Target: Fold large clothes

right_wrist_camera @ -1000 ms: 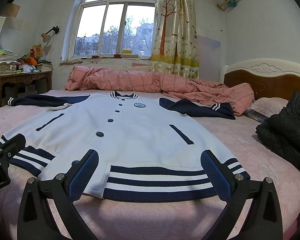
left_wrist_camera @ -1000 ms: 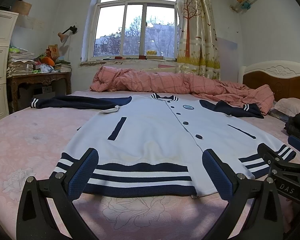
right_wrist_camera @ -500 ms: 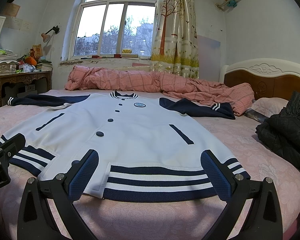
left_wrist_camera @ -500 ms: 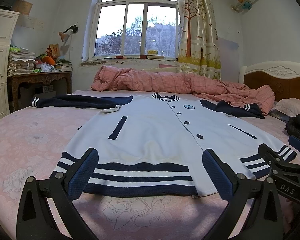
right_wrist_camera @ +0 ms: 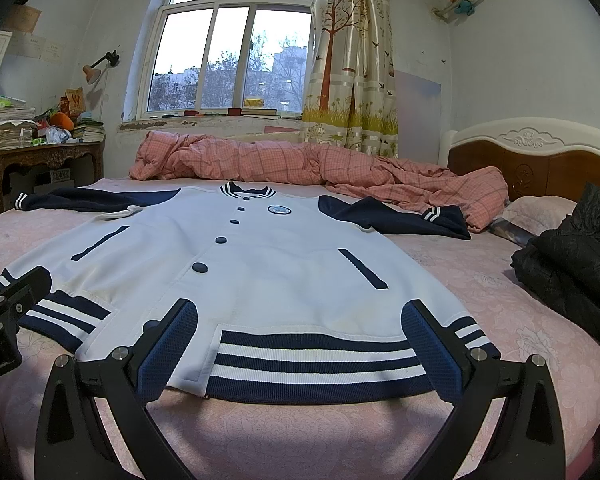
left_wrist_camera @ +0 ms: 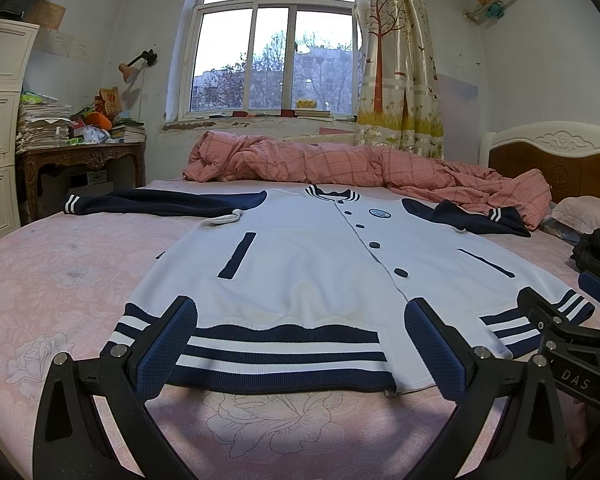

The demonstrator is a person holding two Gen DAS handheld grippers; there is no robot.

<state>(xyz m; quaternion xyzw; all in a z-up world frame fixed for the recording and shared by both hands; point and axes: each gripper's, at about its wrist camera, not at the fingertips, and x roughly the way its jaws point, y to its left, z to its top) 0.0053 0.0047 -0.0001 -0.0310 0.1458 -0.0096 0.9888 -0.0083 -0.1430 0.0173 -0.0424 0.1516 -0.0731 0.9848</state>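
A white varsity jacket (left_wrist_camera: 300,264) (right_wrist_camera: 260,264) with navy sleeves, navy buttons and a striped navy hem lies flat, front up, on the pink bed, collar toward the window. Both sleeves are spread outward. My left gripper (left_wrist_camera: 300,340) hovers open just before the hem's left half, holding nothing. My right gripper (right_wrist_camera: 298,344) is open too, in front of the hem's right half. Each gripper shows at the edge of the other's view: the right gripper (left_wrist_camera: 560,344), the left gripper (right_wrist_camera: 4,312).
A crumpled pink checked quilt (left_wrist_camera: 360,164) lies along the far side of the bed under the window. A black coat (right_wrist_camera: 572,260) and a pillow (right_wrist_camera: 536,212) sit at the right by the headboard (right_wrist_camera: 540,156). A cluttered wooden desk (left_wrist_camera: 80,152) stands left.
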